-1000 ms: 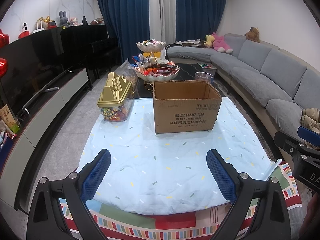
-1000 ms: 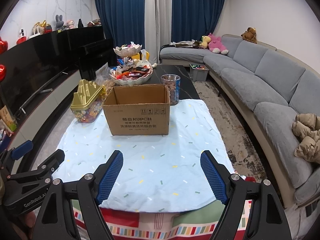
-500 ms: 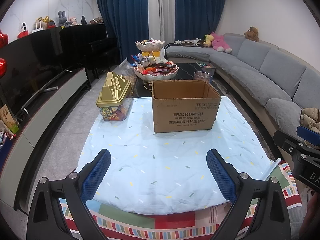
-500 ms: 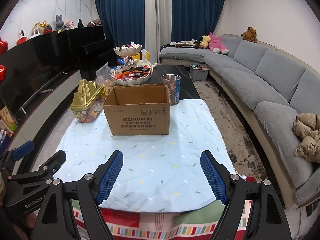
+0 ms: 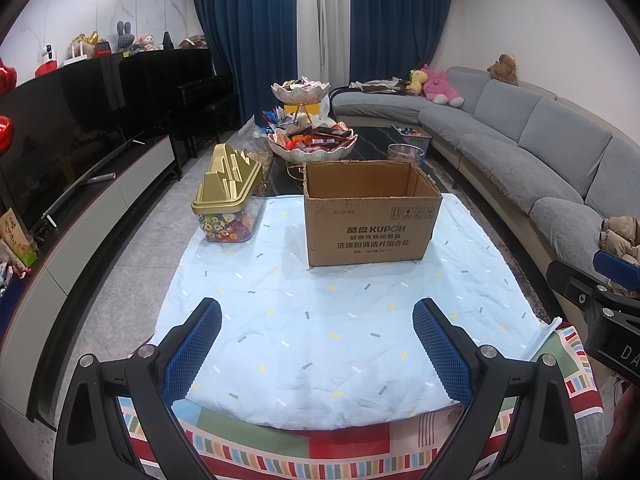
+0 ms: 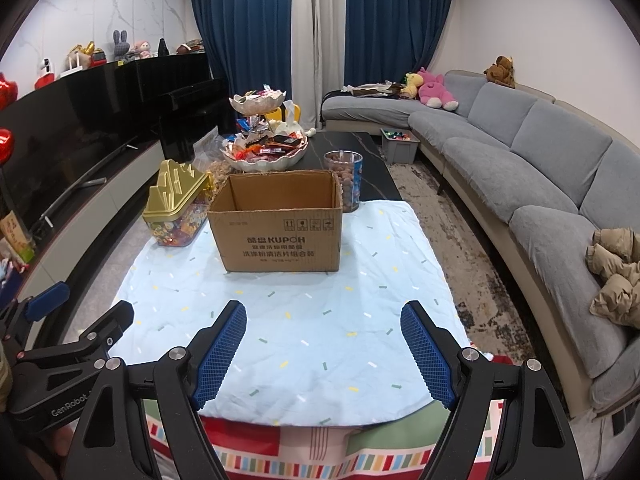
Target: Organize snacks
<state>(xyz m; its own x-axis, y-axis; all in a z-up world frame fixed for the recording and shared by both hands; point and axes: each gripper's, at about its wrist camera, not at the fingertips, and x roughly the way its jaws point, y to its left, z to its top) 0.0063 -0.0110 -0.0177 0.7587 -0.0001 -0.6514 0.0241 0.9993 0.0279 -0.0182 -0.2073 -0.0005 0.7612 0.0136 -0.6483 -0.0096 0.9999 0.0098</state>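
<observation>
Both the left gripper (image 5: 317, 344) and the right gripper (image 6: 323, 350) are hovering wide-jawed and empty, short of the cardboard box (image 6: 280, 227). The candy jar (image 6: 176, 210) is sitting just left of it, probably best gripped across its clear body.

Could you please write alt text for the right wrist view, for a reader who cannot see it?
An open, empty-handed right tool hovers over a pale blue cloth on a table, facing an open cardboard box. A gold-lidded candy jar stands left of the box, tiered snack bowls behind it, and a grey sofa curves along the right.
</observation>
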